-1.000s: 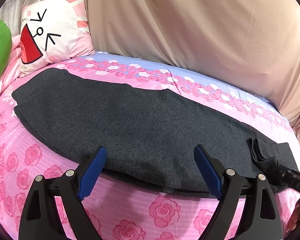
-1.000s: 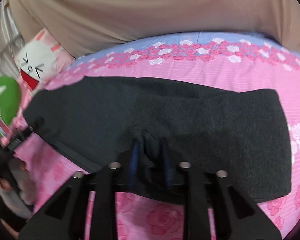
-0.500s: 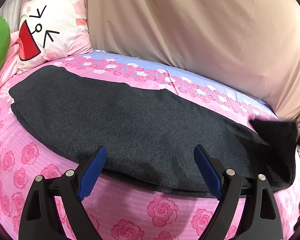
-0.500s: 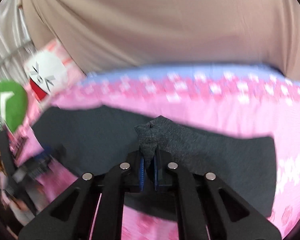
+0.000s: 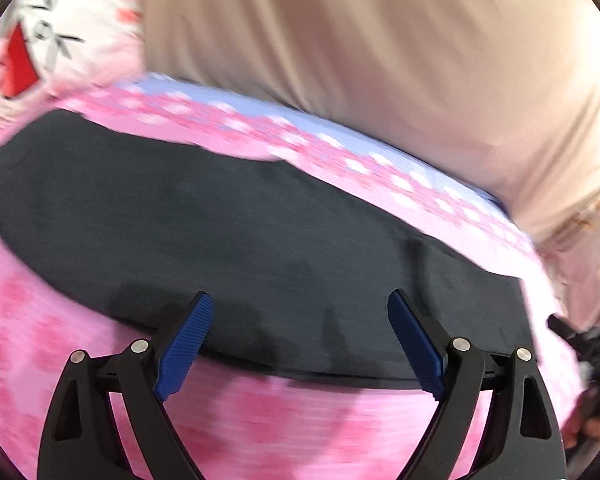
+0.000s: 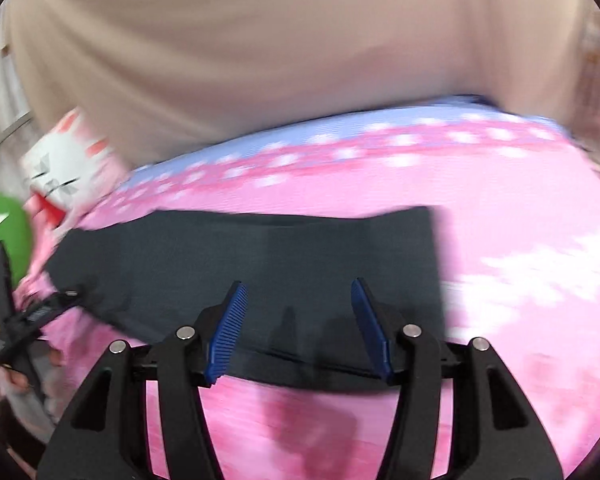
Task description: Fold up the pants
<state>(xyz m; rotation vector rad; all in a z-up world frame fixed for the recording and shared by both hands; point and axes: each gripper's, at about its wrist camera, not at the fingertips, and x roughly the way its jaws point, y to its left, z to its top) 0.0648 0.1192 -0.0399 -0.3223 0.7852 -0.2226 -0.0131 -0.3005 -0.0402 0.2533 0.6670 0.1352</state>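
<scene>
Pants: lying flat on the pink bed, frame centre.
Right claw: jaws having just been opening, gripping nothing.
Left claw: standing apart, empty.

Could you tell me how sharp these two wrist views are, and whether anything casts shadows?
Left wrist: bedsheet and pillow smeared by motion, left gripper crisp, faint shadows on the pants. Right wrist: similar blur, right gripper sharp, shadow on sheet; fisheye bends both.

bed: pink rose sheet | backdrop: beige drape (blurred, maybe curtain) | corner: cartoon pillow
</scene>
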